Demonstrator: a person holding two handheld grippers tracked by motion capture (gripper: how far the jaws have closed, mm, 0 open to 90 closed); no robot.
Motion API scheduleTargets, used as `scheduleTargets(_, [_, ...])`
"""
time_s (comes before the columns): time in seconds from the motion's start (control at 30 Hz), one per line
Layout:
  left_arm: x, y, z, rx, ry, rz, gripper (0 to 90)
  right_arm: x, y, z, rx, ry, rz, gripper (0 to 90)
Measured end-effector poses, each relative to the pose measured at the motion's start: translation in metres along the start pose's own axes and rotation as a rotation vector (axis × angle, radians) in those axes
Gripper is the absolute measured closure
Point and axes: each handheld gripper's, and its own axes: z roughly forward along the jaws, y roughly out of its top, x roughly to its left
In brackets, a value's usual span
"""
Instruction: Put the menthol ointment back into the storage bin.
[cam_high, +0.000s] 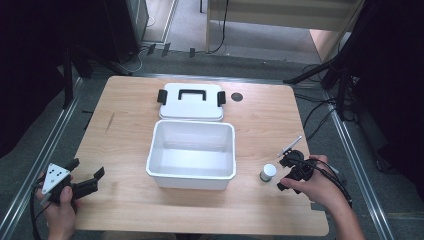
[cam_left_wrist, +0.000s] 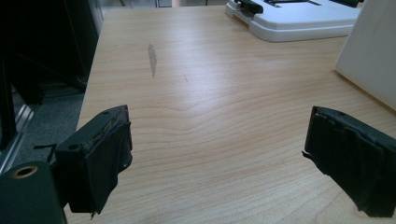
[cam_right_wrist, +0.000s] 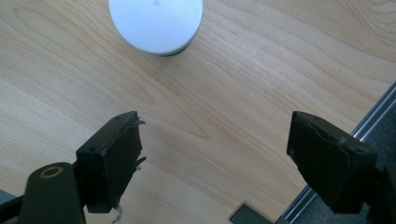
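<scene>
Right gripper (cam_right_wrist: 212, 158) hangs wide open and empty just short of the small white-capped round jar (cam_right_wrist: 156, 24) standing straight ahead of its jaws, lined up to straddle it, while the left gripper (cam_left_wrist: 217, 158), equally spread and holding nothing, waits off to the side on the wooden worktop (cam_left_wrist: 210, 107).

Right gripper (cam_right_wrist: 212, 158) jaws spread wide, short of white-capped jar (cam_right_wrist: 155, 23).

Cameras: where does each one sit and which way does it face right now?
High view: above the near edge, looking forward and down on the table; forearms, both tongs.
Left gripper view: on the left tongs, low, facing the lid; open jaws.
Right gripper view: on the right tongs, looking down at the small jar; open jaws.
Shared: high and right gripper views show the jar.
</scene>
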Motion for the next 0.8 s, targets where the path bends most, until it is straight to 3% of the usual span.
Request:
scheduleTargets(0.47, [-0.001, 0.0, 0.0, 0.005, 0.001, 0.009, 8.2, 0.008, 0.021, -0.004, 0.008, 0.042, -0.004, 18.8])
scheduleTargets(0.8, [-0.001, 0.0, 0.0, 0.005, 0.0, 0.008, 8.2, 0.013, 0.032, -0.001, 0.002, 0.038, 0.018, 20.3])
